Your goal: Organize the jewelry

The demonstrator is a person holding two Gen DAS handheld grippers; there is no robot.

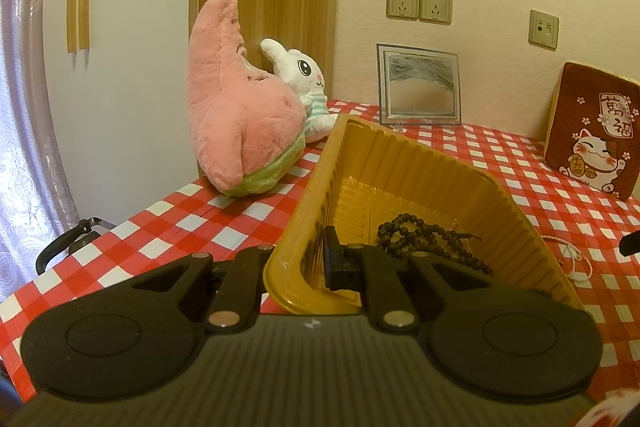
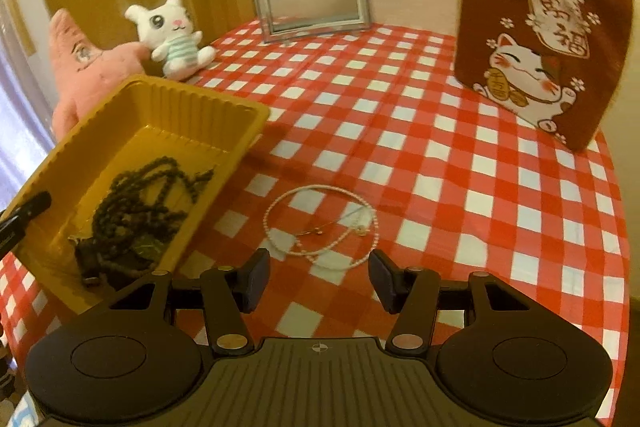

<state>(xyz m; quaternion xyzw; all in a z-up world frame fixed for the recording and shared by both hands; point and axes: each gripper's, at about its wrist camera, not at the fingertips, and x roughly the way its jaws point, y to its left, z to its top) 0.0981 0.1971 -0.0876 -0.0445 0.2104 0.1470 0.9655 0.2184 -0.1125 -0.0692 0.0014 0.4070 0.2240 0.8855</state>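
Left gripper (image 1: 316,259) clamped on the near wall of the yellow tray (image 1: 440,163), lower centre of the left wrist view: one finger inside the wall, the other outside and hidden by it. Tray pinched at one corner and tilted, far end up toward upper centre. Likely held that way to bring the opening close to the loose jewelry and keep the contents settled at the low end.

Dark bead strand (image 1: 424,235) already in the tray, bunched low against the gripped end; in the right wrist view, same strand (image 2: 136,211) at lower left, tangled in a heap.

Right gripper (image 2: 319,277) released, jaws wide apart, bottom centre of the right wrist view. Aimed at the pearl necklace (image 2: 320,223) just above the fingertips, centre frame, lying looped on the checked tablecloth (image 2: 440,155) right beside the tray's edge. No contact yet. Wide opening probably there to straddle the thin loop.

Judgement: one piece sorted, pearl necklace next. Thin and flat on cloth, so a low pinch needed; risk of snagging the tablecloth or lifting only one strand.
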